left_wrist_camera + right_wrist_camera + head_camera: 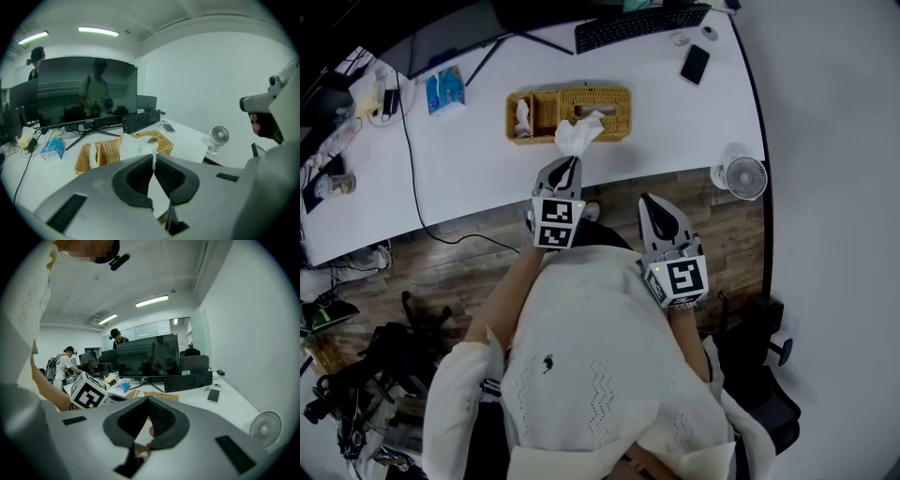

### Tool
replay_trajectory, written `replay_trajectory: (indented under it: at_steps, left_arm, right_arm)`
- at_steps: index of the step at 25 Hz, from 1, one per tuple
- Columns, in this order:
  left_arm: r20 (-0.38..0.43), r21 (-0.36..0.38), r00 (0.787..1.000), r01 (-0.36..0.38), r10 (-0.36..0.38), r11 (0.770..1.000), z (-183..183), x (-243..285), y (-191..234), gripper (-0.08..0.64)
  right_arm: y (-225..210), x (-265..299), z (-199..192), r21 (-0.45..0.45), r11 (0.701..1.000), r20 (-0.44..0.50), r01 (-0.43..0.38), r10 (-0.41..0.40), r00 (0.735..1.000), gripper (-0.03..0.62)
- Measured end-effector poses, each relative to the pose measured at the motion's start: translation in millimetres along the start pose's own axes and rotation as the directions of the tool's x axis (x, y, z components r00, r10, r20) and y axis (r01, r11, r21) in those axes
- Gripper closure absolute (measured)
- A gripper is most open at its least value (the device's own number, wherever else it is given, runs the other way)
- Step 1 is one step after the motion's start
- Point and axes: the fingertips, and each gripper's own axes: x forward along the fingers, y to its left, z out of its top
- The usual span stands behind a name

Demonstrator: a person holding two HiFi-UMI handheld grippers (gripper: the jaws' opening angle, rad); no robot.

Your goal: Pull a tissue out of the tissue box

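An office; long white desk [675, 131], monitor [86, 93], keyboard [639, 25], more workstations [93, 363] behind.

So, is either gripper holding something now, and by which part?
The left gripper is shut on the tissue, pinching its near end; the far end reaches the wicker tissue box. The right gripper is shut, with nothing in it.

In front of you the white surface [675, 122] carries a wicker tissue box [609, 112] a little back from its near edge, with a blue packet [445, 91] well off to its left. Farther back you have a black keyboard [642, 26] and, just right of it, a dark phone [695, 64]. A small white fan [742, 176] stands at the near right corner, by the edge.
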Motion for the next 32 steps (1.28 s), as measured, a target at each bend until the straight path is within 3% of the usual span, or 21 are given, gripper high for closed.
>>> replay_trajectory:
  at_steps: [32]
  left_arm:
    - [0.119, -0.053, 0.992, -0.036, 0.042, 0.998, 2, -92, 2, 0.543]
  right_arm:
    - [44, 10, -6, -0.02, 0.991, 0.007, -0.134, 0.134, 0.991, 0.591]
